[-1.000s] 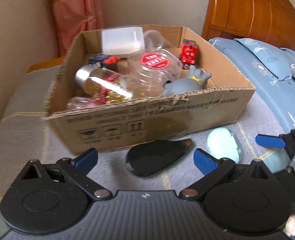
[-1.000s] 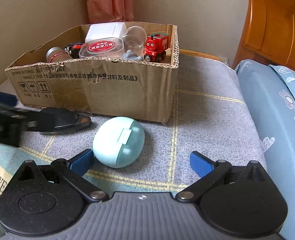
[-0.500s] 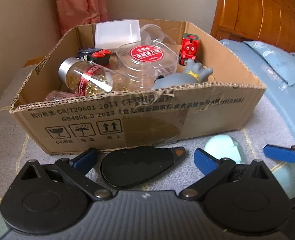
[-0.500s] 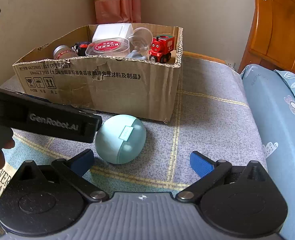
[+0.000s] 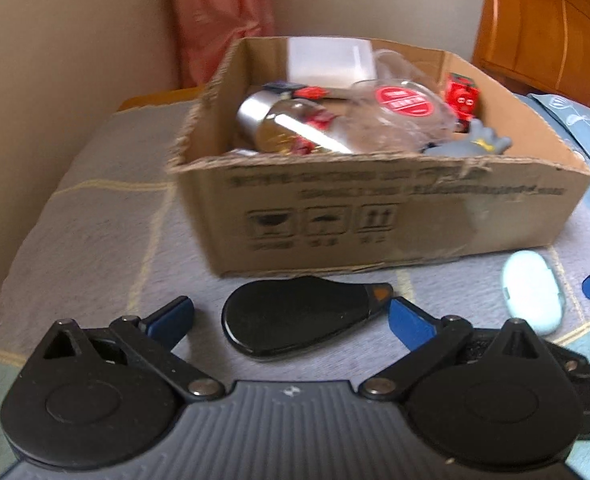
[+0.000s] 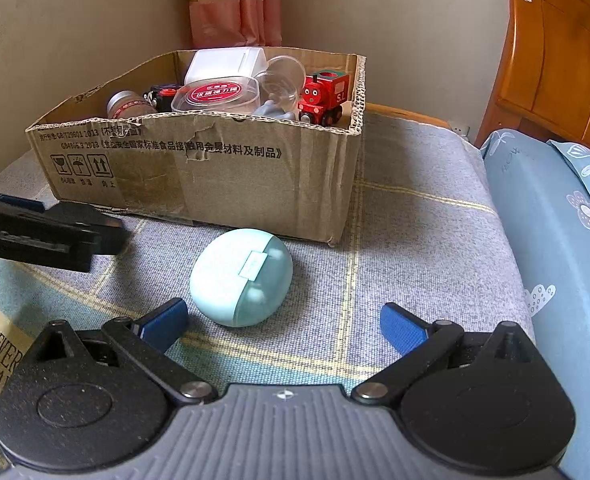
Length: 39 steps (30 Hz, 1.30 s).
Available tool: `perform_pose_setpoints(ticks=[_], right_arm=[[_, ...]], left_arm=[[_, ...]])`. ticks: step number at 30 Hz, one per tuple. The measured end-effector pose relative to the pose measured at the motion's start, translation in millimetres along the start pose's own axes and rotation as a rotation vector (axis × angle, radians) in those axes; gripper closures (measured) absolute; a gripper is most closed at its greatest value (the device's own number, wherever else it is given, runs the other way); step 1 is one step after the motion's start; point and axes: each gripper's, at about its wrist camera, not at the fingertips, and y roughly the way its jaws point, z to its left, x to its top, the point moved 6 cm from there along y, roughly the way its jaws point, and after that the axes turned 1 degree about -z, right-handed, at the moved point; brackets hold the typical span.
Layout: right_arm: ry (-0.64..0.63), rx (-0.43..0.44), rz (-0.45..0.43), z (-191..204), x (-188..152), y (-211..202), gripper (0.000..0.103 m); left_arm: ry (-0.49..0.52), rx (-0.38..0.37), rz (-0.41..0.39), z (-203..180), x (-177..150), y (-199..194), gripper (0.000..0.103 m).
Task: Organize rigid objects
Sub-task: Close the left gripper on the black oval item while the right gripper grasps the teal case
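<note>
A flat black teardrop-shaped object (image 5: 295, 320) with an orange tip lies on the grey blanket in front of the cardboard box (image 5: 395, 216). My left gripper (image 5: 291, 320) is open, its blue fingers on either side of the object and not touching it. A pale blue oval case (image 6: 242, 277) lies in front of the box's right end; it also shows in the left wrist view (image 5: 533, 296). My right gripper (image 6: 283, 326) is open just short of the case. The left gripper's body (image 6: 43, 236) shows at the left of the right wrist view.
The box (image 6: 199, 168) holds a red toy train (image 6: 323, 96), a clear tub with a red label (image 6: 215, 94), a jar with a silver lid (image 5: 279, 128), a white container (image 6: 227, 64) and a grey toy (image 5: 471, 146). Blue pillows (image 6: 567, 248) and a wooden headboard (image 6: 555, 60) stand at the right.
My left gripper has shifted left and back a little, so the box sits further right in its view. My right gripper has moved closer to the blue case.
</note>
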Motion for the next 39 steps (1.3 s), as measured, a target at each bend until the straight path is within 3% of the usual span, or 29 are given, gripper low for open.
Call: perform_pose_setpoints(ticks=[8,17,24,39], right_arm=[[-0.112,0.113,0.024,9.0,9.2,6.4,0.0],[-0.228,0.233,0.05,44.9,11.8,5.2,0.0],[-0.24,0.236,0.045,50.7,6.6,-0.8,0.0],[-0.306,0.293,0.048,35.2,10.5,3.4,0.0]], left_arm=[[-0.003,-0.009,0.002,-8.0,-1.5,-0.2,0.001],[-0.04,0.012,-0.004,-7.4,5.5,5.1,0.001],[-0.032,0.029,-0.008,6.3,-5.1,-2.9,0.001],[0.018,-0.021,-0.011,12.1,-11.3,-11.0,0.003]])
